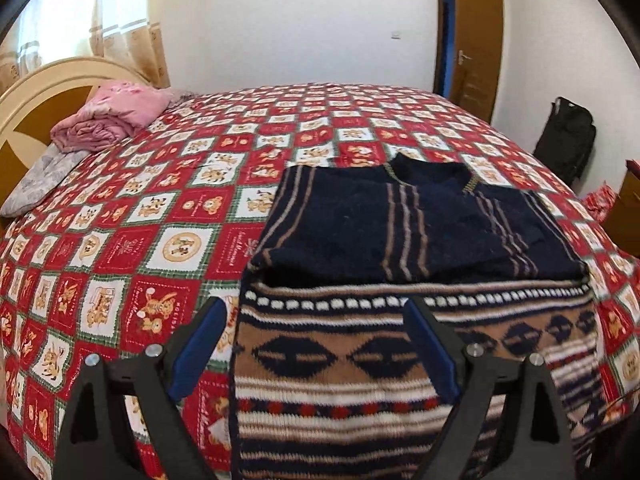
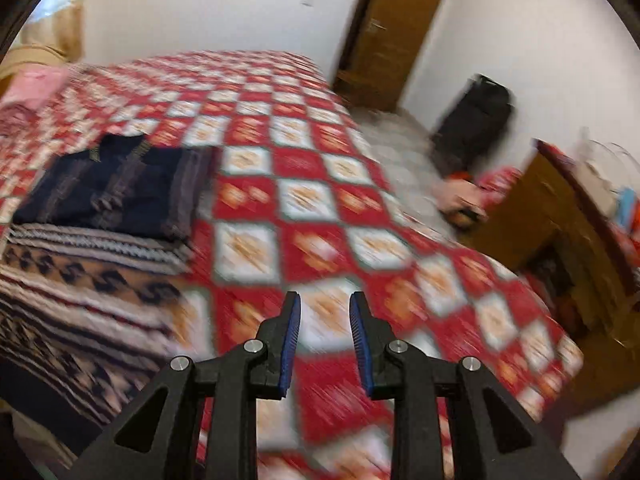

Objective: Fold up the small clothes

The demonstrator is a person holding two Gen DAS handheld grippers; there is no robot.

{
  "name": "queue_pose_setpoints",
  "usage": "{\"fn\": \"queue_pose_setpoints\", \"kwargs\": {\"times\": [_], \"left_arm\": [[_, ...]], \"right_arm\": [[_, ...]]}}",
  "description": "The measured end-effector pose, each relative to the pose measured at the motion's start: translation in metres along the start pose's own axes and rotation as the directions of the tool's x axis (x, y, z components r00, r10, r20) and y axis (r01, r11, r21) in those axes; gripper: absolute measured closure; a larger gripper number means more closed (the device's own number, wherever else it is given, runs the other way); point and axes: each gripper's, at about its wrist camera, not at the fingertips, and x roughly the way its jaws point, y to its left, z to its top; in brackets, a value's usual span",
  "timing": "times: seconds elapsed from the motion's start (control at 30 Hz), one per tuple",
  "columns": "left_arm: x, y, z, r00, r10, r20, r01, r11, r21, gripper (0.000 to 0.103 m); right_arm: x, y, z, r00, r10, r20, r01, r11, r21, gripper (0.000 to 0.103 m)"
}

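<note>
Left wrist: wide empty jaws over fuzzy patterned knit sweater (image 1: 400, 248) on checked quilt (image 1: 140, 220); right jaws narrow, empty.

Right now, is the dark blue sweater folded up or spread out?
Folded. The dark blue sweater lies as a neat rectangle, sleeves tucked away, on the patterned knit.

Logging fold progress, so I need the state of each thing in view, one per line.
sweater: top part folded down, lying flat on the bedspread
left gripper: open, empty, over the sweater
right gripper: narrowly open, empty
door: ajar
pink bedding: bundled by the headboard
</note>
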Motion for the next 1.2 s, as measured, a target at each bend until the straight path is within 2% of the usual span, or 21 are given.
{"fn": "queue_pose_setpoints", "kwargs": {"times": [0.03, 0.1, 0.17, 0.23, 0.27, 0.3, 0.37, 0.4, 0.43, 0.47, 0.5, 0.6, 0.63, 0.7, 0.8, 0.9, 0.97, 1.0, 1.03, 1.1, 1.2], "left_arm": [[-0.004, -0.001, -0.002, 1.0, -0.005, 0.003, 0.005, 1.0, 0.01, 0.011], [-0.014, -0.004, -0.007, 1.0, -0.007, 0.017, 0.007, 0.999, 0.043, 0.009], [-0.024, -0.005, -0.013, 0.999, -0.003, 0.032, 0.0, 0.998, 0.07, 0.008], [-0.034, -0.003, -0.018, 0.999, -0.009, 0.043, 0.005, 0.997, 0.082, 0.008], [-0.039, -0.001, -0.021, 0.999, -0.022, 0.044, 0.018, 0.996, 0.084, 0.008], [-0.042, 0.001, -0.022, 0.999, -0.031, 0.043, 0.027, 0.996, 0.085, 0.008], [-0.054, 0.006, -0.029, 0.998, -0.043, 0.046, 0.039, 0.996, 0.084, 0.008], [-0.058, 0.009, -0.032, 0.998, -0.051, 0.046, 0.048, 0.996, 0.081, 0.008], [-0.064, 0.011, -0.035, 0.997, -0.068, 0.042, 0.064, 0.995, 0.082, 0.008], [-0.07, 0.015, -0.04, 0.996, -0.087, 0.036, 0.083, 0.992, 0.09, 0.007], [-0.073, 0.017, -0.042, 0.995, -0.092, 0.037, 0.088, 0.991, 0.096, 0.006], [-0.085, 0.023, -0.038, 0.996, -0.071, 0.056, 0.068, 0.996, 0.055, 0.004], [-0.087, 0.025, -0.037, 0.994, -0.103, 0.044, 0.102, 0.994, 0.039, 0.004], [-0.09, 0.027, -0.039, 0.988, -0.152, 0.027, 0.15, 0.988, 0.04, 0.003], [-0.087, 0.024, -0.044, 0.994, -0.11, -0.006, 0.11, 0.991, 0.08, 0.003], [-0.078, 0.02, -0.064, 0.989, -0.105, -0.1, 0.12, 0.981, 0.155, 0.003], [-0.074, 0.019, -0.082, 0.983, -0.088, -0.161, 0.121, 0.97, 0.209, 0.003], [-0.072, 0.02, -0.092, 0.978, -0.086, -0.19, 0.128, 0.967, 0.221, 0.003], [-0.071, 0.022, -0.102, 0.972, -0.086, -0.218, 0.135, 0.966, 0.221, 0.003], [-0.069, 0.029, -0.113, 0.963, -0.106, -0.246, 0.153, 0.972, 0.18, 0.003], [-0.063, 0.038, -0.123, 0.938, -0.174, -0.3, 0.206, 0.975, 0.08, 0.003]], "right_arm": [[-0.01, -0.01, -0.011, 0.999, -0.047, -0.015, 0.047, 0.999, -0.005, 0.076], [-0.025, -0.026, -0.03, 0.997, -0.074, -0.039, 0.074, 0.997, 0.002, 0.076], [-0.039, -0.035, -0.049, 0.999, 0.02, -0.036, -0.018, 0.999, 0.043, 0.076], [-0.04, -0.036, -0.064, 0.982, 0.184, -0.033, -0.181, 0.98, 0.084, 0.076], [-0.036, -0.029, -0.073, 0.959, 0.281, -0.039, -0.276, 0.955, 0.106, 0.076], [-0.031, -0.024, -0.078, 0.944, 0.326, -0.045, -0.319, 0.941, 0.114, 0.076], [-0.018, -0.001, -0.091, 0.893, 0.446, -0.064, -0.436, 0.891, 0.128, 0.076], [-0.009, 0.011, -0.099, 0.852, 0.517, -0.079, -0.504, 0.852, 0.14, 0.076], [-0.004, 0.023, -0.103, 0.827, 0.556, -0.09, -0.54, 0.828, 0.15, 0.076], [0.006, 0.036, -0.111, 0.784, 0.611, -0.114, -0.591, 0.789, 0.168, 0.076], [0.013, 0.051, -0.115, 0.751, 0.646, -0.136, -0.622, 0.762, 0.18, 0.076], [0.027, 0.075, -0.133, 0.68, 0.714, -0.165, -0.675, 0.698, 0.238, 0.076], [0.035, 0.082, -0.14, 0.646, 0.744, -0.171, -0.696, 0.666, 0.269, 0.076], [0.043, 0.096, -0.151, 0.6, 0.779, -0.18, -0.723, 0.625, 0.295, 0.076], [0.057, 0.119, -0.162, 0.582, 0.773, -0.253, -0.725, 0.634, 0.269, 0.076], [0.062, 0.134, -0.169, 0.546, 0.782, -0.301, -0.736, 0.62, 0.273, 0.076], [0.068, 0.136, -0.172, 0.536, 0.784, -0.314, -0.727, 0.617, 0.3, 0.059], [0.07, 0.137, -0.174, 0.539, 0.781, -0.315, -0.719, 0.621, 0.311, 0.053], [0.071, 0.137, -0.175, 0.544, 0.778, -0.315, -0.714, 0.626, 0.313, 0.046], [0.073, 0.14, -0.175, 0.539, 0.78, -0.318, -0.714, 0.623, 0.32, 0.045], [0.074, 0.142, -0.176, 0.528, 0.785, -0.324, -0.716, 0.616, 0.328, 0.045]]}}
